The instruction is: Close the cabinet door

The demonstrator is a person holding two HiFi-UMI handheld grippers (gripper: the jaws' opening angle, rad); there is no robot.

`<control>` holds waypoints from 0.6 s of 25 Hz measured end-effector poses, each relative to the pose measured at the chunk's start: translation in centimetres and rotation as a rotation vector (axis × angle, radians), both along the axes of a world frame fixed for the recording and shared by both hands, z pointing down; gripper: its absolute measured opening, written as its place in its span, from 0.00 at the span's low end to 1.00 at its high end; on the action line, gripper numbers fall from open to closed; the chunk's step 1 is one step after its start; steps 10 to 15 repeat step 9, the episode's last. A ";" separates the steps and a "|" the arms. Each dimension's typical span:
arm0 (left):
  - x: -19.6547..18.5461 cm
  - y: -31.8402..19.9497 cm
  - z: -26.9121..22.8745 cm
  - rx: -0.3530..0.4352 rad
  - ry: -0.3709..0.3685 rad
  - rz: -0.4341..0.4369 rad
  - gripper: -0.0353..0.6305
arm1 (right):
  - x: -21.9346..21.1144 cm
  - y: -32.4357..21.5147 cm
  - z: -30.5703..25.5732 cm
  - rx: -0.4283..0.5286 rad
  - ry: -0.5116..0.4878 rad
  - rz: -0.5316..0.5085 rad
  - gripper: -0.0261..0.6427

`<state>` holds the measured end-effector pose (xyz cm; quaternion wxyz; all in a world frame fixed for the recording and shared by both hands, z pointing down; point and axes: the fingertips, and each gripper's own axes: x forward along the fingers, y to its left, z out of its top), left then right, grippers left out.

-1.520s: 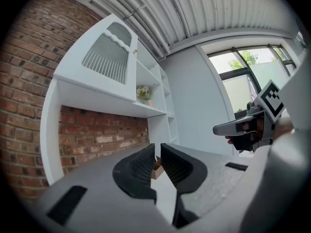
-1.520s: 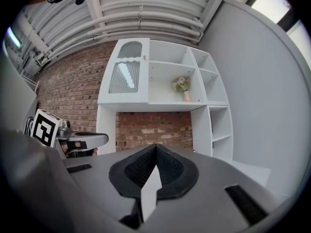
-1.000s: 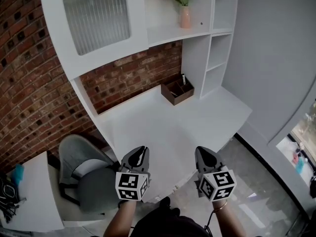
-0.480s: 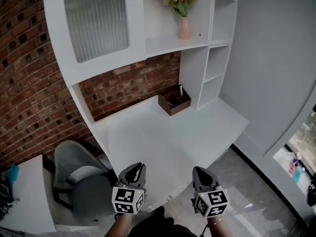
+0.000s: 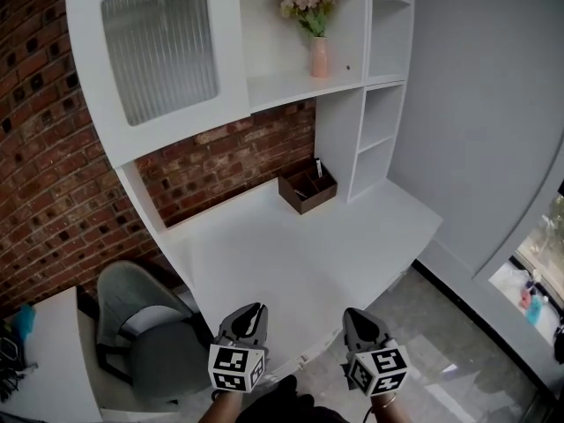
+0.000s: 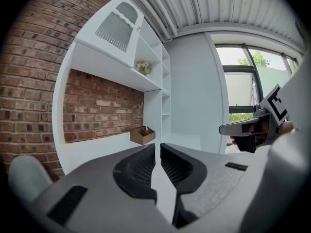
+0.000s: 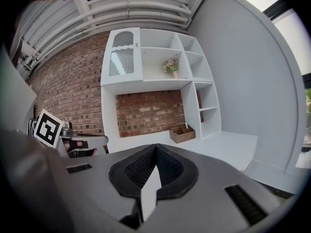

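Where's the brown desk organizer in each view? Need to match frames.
Head view: organizer near centre, at the back of the desk.
Left gripper view: organizer just left of centre, below the middle.
Right gripper view: organizer right of centre, below the middle.
Shared landmark: pink flower vase on the shelf above.

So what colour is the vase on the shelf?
Pale pink vase; it shows best in the head view.

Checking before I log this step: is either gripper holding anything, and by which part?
Nothing is held. The left gripper has a narrow empty gap between its jaws; the right gripper is shut on nothing.
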<state>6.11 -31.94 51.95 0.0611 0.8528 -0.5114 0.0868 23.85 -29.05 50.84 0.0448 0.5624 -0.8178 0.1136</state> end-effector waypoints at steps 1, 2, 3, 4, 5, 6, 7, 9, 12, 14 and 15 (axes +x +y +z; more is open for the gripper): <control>0.0 -0.1 -0.1 0.002 -0.002 0.000 0.11 | 0.0 0.0 0.1 -0.004 -0.003 -0.001 0.04; -0.2 -0.2 -0.3 0.005 -0.003 -0.002 0.11 | -0.1 0.0 0.2 -0.012 -0.010 -0.005 0.04; -0.3 -0.3 -0.4 0.007 -0.003 -0.007 0.11 | -0.3 0.1 0.3 -0.021 -0.021 -0.011 0.04; -0.5 -0.4 -0.4 0.008 -0.002 -0.014 0.11 | -0.5 0.2 0.4 -0.030 -0.032 -0.018 0.04; -0.7 -0.5 -0.4 0.007 0.000 -0.021 0.11 | -0.7 0.2 0.5 -0.036 -0.039 -0.023 0.04; -0.8 -0.5 -0.4 0.004 0.002 -0.028 0.11 | -0.7 0.2 0.5 -0.038 -0.041 -0.025 0.04; -0.9 -0.5 -0.3 0.001 0.004 -0.033 0.11 | -0.6 0.2 0.5 -0.037 -0.041 -0.024 0.04; -1.1 -0.5 -0.1 -0.009 0.005 -0.042 0.11 | -0.4 0.2 0.7 -0.034 -0.035 -0.020 0.04; -1.1 -0.5 -0.1 -0.009 0.005 -0.042 0.11 | -0.4 0.2 0.7 -0.034 -0.035 -0.020 0.04; -1.1 -0.5 -0.1 -0.009 0.005 -0.042 0.11 | -0.4 0.2 0.7 -0.034 -0.035 -0.020 0.04; -1.1 -0.5 -0.1 -0.009 0.005 -0.042 0.11 | -0.4 0.2 0.7 -0.034 -0.035 -0.020 0.04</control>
